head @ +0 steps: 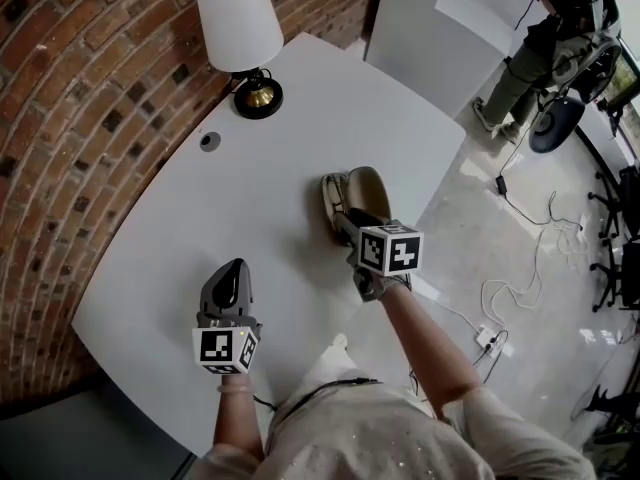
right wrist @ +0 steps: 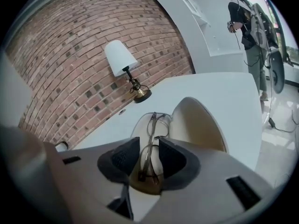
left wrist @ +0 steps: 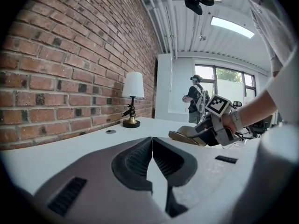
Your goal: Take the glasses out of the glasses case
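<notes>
The tan glasses case [head: 362,192] lies open near the right edge of the white table [head: 180,238], its lid [right wrist: 198,125] swung up. Thin-framed glasses [right wrist: 153,125] lie in the lower half of the case. My right gripper [right wrist: 149,158] points down into the case with its jaws open on either side of the glasses; the pads [right wrist: 122,158] do not press on the frame. In the head view the right gripper [head: 345,220] hides the glasses. My left gripper [head: 228,271] hovers over the table's near part, left of the case and apart from it, with its jaws [left wrist: 152,146] shut and nothing held.
A lamp with a white shade [head: 240,23] stands at the table's far side by the brick wall. A round cable grommet [head: 209,140] sits in the tabletop. The table edge [head: 440,193] drops off just right of the case. Cables [head: 500,298] lie on the floor; a person [head: 545,53] stands far off.
</notes>
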Tool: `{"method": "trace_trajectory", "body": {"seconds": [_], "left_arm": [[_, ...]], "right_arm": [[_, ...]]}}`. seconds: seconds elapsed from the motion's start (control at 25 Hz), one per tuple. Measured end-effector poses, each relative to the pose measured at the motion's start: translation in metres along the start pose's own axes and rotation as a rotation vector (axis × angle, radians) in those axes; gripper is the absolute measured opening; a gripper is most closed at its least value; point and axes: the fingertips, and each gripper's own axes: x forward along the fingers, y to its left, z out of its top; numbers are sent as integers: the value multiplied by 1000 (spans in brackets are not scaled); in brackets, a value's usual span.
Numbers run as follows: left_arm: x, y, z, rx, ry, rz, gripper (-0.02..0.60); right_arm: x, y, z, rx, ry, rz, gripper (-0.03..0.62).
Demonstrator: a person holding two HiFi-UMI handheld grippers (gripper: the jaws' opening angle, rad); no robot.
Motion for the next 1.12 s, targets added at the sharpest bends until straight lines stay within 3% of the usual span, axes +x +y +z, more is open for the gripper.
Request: {"method": "trace_trajectory", "body": {"seconds": [0.32, 0.64, 1.12], "left_arm": [[5, 6, -10, -13, 26, 7, 6], [8, 16, -16, -35, 32, 34, 6], [7, 13, -13, -41, 26, 39, 6]], "right_arm": [[22, -5, -2, 117, 61, 6, 107], [24, -7, 1, 175, 72, 41, 21], [12, -6, 12, 213, 16, 94, 20]]}}
